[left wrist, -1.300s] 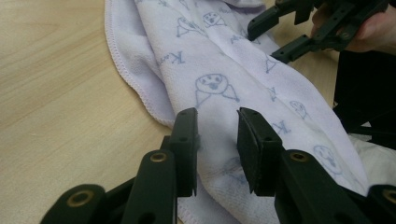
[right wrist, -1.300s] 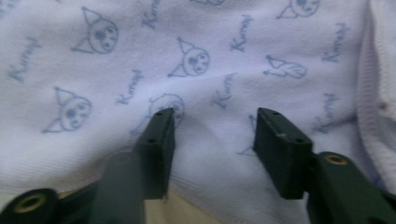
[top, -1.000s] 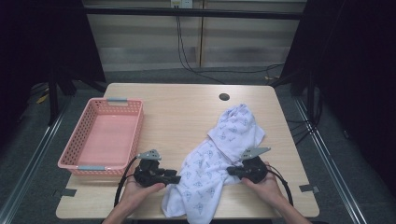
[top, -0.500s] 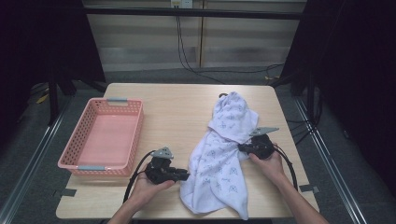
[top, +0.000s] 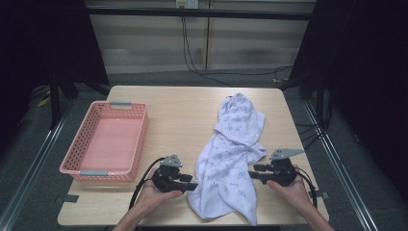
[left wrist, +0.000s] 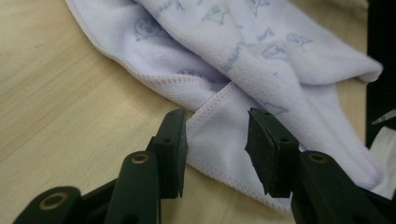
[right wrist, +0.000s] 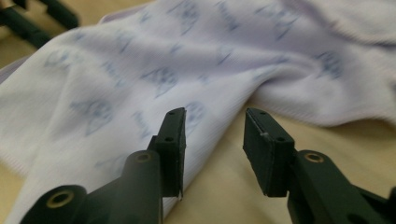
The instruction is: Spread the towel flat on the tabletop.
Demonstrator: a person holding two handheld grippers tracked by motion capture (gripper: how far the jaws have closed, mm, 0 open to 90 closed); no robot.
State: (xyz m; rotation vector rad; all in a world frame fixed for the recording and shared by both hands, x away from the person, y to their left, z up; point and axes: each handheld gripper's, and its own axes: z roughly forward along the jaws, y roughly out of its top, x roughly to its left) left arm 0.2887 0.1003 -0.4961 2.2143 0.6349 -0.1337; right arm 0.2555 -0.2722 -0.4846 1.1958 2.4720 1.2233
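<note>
A white cotton cloth printed with small blue figures (top: 233,154) lies crumpled in a long strip on the right half of a light wooden table (top: 183,115), running from near the far edge down to the near edge, where its lowest corner reaches the table's front rim. The left gripper (top: 191,184), black with a grey three-cornered plate on top, is held in the person's left hand (top: 151,195) just beside the cloth's left border, pointing to the right toward it. In the left gripper view its two black jaws stand apart, having just been opening, and a stitched corner of the cloth (left wrist: 219,126) lies on the table between them without either pad pressing on it. The right gripper (top: 254,171), held in the right hand (top: 293,190), points left at the cloth's right border from the opposite side. In the right gripper view its jaws are likewise apart, having just been opening; the cloth's edge (right wrist: 140,93) lies beneath and beyond the left jaw while bare wood shows under the right one, and nothing is clamped. A pink plastic mesh basket (top: 82,163) with grey handles sits on the left part of the table, well apart from the cloth, just beyond the left hand.
</note>
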